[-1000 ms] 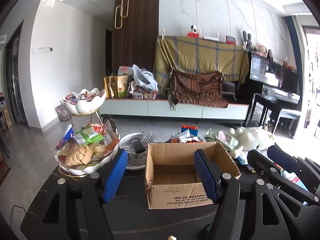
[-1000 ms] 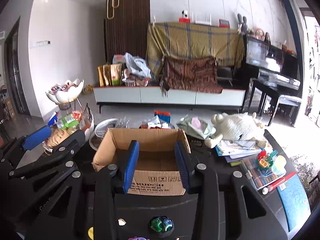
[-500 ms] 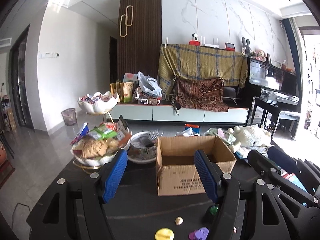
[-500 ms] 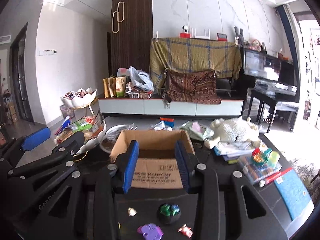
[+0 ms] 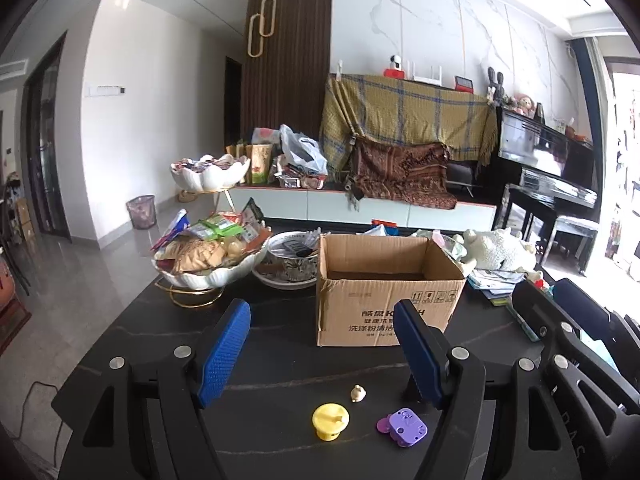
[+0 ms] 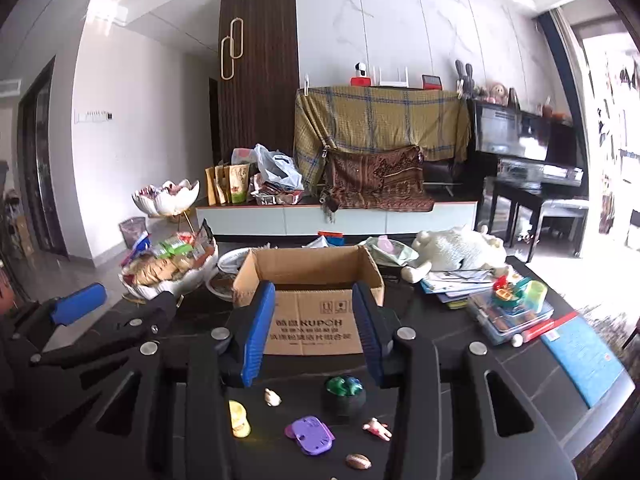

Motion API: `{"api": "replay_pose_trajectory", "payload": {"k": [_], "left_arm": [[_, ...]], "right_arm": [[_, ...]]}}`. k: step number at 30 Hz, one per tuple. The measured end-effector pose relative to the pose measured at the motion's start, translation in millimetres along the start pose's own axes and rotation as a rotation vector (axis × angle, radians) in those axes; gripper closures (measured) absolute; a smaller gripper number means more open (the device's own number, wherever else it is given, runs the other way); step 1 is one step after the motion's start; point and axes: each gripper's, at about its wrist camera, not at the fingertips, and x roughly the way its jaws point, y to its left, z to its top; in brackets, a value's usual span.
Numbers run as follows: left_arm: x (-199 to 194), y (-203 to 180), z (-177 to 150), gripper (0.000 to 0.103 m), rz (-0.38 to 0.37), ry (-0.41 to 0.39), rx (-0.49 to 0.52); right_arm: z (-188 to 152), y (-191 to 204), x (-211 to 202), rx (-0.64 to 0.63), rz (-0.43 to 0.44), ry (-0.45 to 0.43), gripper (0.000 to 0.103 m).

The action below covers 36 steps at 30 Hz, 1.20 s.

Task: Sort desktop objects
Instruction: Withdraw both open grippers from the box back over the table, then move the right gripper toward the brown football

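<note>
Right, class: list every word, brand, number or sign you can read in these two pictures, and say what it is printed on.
"KUPOH": brand on the front of the cardboard box, partly hidden in the left wrist view.
Chinese characters beside and below the brand: too blurred to read for certain.
Small handling symbols on the box front: signs, no readable text.
Purple toy: raised marks, illegible.
Snack packets, books: too small to read.

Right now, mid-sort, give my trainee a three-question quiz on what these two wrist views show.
1. True or false: the cardboard box sits open-topped on the table.
2. Which small toy lies nearest the purple toy: A) pink figure, B) plush lamb?
3. What is held between the right gripper fingers?

Key: 1 true. 2 A. 3 Nothing; its jaws are opening.
</note>
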Motion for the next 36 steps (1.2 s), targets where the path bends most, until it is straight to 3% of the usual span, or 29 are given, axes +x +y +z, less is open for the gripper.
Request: {"api": "replay_pose_trajectory", "payload": {"k": [12,16,23,29,36], "left_arm": [[-11,0,-32,0.033,0.025,0.012,0.033],[-6,0,-43,0.033,0.009,0.053,0.056],[-7,1,-53,0.033,-0.014,0.056,0.06],[-8,-2,-59,0.033,0.0,0.028,0.081],[1,-1,-70,0.031,-0.019,0.063,0.069]], "right_arm": [[-29,0,-15,0.004,0.014,0.044,0.065],[-44,-3,-12,0.002,0.028,0.083,0.065],[-58,-3,-19,-0.03,0.024,0.056,0.065],[-68,-5,-16,-0.017,0.042,0.08,0.065],[-77,-8,-11,-0.014,0.051,0.126,0.065]]}}
